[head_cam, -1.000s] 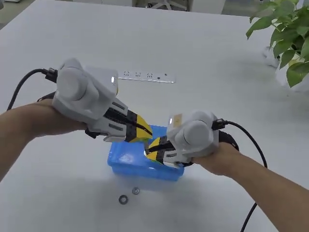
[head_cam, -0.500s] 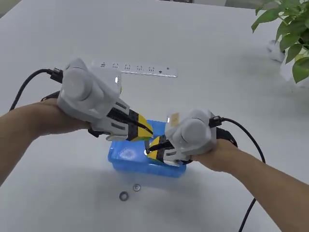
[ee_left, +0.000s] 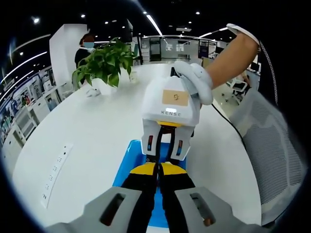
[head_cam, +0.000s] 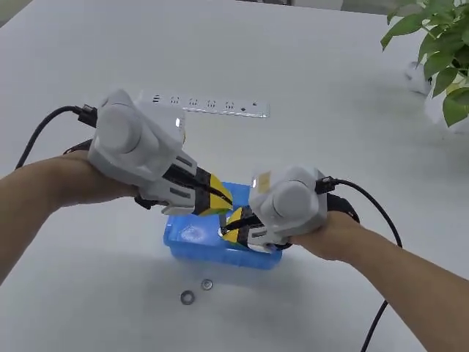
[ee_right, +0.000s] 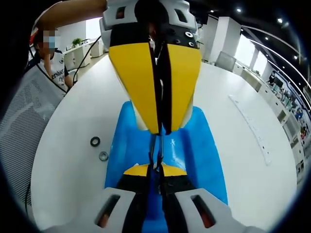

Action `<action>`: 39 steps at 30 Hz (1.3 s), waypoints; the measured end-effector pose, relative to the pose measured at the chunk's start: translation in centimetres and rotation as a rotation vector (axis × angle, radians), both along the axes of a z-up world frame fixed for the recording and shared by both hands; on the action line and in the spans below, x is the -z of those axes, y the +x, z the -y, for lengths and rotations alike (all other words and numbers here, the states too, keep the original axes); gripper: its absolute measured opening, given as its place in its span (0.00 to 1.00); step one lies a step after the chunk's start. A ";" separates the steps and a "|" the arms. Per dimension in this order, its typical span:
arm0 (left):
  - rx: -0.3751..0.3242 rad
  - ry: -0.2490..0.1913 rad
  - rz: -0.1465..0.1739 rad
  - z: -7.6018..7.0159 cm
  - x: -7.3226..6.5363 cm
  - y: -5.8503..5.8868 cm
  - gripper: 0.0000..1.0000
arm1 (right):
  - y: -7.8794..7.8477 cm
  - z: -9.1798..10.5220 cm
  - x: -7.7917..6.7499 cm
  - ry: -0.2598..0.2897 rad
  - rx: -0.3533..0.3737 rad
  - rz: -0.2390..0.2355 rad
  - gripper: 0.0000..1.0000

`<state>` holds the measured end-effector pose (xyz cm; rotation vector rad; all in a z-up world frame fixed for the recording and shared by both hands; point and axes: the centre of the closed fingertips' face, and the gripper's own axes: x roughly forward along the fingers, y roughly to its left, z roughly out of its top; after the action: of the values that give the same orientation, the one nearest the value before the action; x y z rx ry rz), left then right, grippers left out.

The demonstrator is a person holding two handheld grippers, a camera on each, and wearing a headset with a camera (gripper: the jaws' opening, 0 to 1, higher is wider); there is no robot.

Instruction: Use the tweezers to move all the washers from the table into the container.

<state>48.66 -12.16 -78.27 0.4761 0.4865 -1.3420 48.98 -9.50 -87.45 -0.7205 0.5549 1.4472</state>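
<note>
Over the blue container my two grippers meet tip to tip. The left gripper comes in from the left with its yellow jaws shut on the thin dark tweezers. The right gripper faces it from the right and is shut on the same tweezers. In the left gripper view my own jaws are closed, with the right gripper's body just ahead above the container. Two washers lie on the table in front of the container, and also beside it, washer and washer.
A white power strip lies on the table beyond the grippers. A potted plant stands at the far right corner. Cables trail from both grippers. White table surface spreads all around the container.
</note>
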 end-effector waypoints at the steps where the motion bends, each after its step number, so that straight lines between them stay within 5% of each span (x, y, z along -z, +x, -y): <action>1: 0.001 0.000 0.002 0.0 0.0 0.0 0.06 | 0.0 0.0 0.0 0.001 0.000 -0.001 0.09; 20: 0.005 -0.016 0.039 -0.3 -2.0 -0.3 0.04 | -0.3 -0.4 -2.2 0.046 0.003 0.015 0.15; 39: 0.039 -0.007 0.065 -0.4 -4.4 -2.7 0.04 | -2.2 -1.2 -5.0 0.089 -0.034 0.040 0.12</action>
<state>45.97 -11.72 -73.91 0.5244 0.4201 -1.3612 46.76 -8.29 -82.45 -0.6902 0.4466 1.4759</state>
